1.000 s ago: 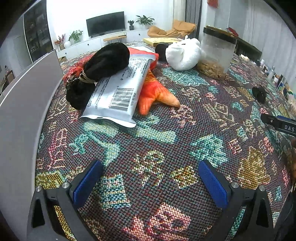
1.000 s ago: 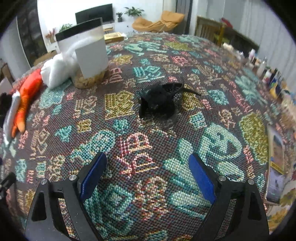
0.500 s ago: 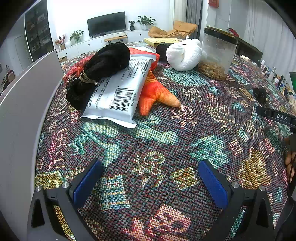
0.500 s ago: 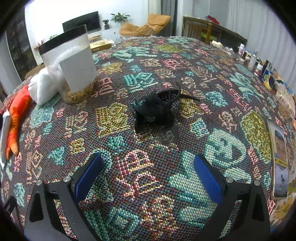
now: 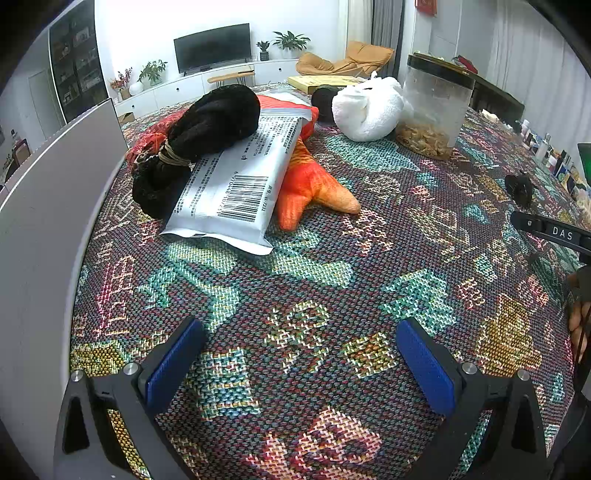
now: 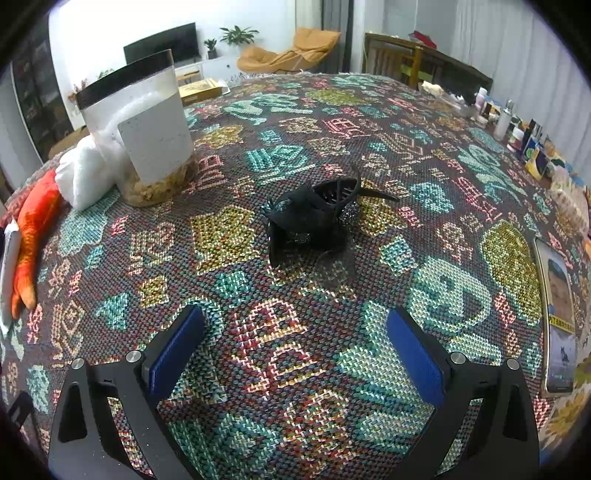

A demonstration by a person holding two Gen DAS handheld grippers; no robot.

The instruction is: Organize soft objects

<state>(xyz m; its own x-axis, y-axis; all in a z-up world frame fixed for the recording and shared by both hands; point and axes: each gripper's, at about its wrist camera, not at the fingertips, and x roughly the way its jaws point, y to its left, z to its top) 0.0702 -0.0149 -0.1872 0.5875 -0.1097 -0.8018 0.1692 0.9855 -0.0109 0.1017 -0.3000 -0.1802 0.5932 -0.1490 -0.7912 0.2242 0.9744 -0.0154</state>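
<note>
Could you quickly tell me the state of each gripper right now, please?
Left gripper: open, holding nothing.
Right gripper: open, holding nothing.

White walls [image 5: 140, 33] are seen behind a dark television [image 5: 212, 47] on a low white cabinet [image 5: 192, 86]; potted plants [image 5: 290, 38], a tan lounge chair [image 5: 347, 61] and pale curtains [image 6: 517, 55] are visible.

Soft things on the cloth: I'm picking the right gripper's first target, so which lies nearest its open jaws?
The small black netted hair piece, alone on the cloth straight ahead of the right gripper. The orange plush fish and white bundle lie far left.
</note>
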